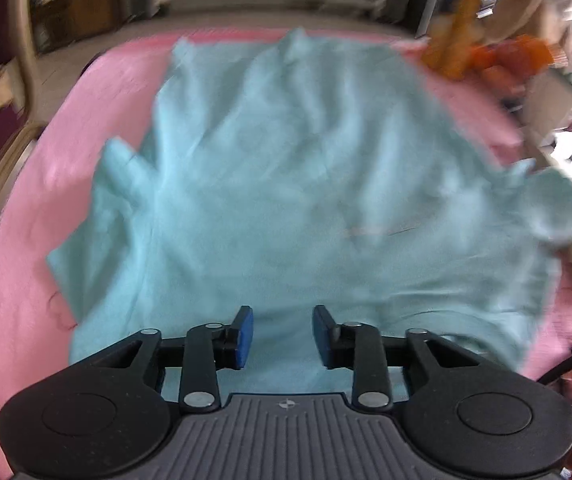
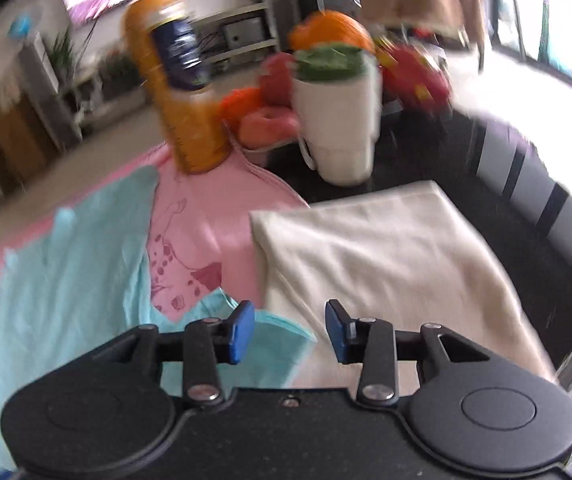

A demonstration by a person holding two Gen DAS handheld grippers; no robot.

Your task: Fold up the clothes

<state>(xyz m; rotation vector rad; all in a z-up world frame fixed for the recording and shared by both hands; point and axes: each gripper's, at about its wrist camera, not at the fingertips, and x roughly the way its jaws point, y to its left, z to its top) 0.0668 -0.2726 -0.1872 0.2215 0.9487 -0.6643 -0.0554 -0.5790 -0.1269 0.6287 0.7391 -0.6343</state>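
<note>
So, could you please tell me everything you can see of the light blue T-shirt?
The light blue T-shirt is soft, wrinkled knit fabric, spread open and mostly flat on the pink cloth. Its short sleeves stick out at both sides. It is not yet folded. The left gripper hovers open over one edge; nothing grips it. The view is blurred.

A pale turquoise garment (image 1: 286, 184) is spread on a pink cloth (image 2: 205, 216) printed with darker pink figures. A cream fabric (image 2: 386, 264) is folded alongside; the blurred bottle (image 2: 181, 92) appears orange.
</note>
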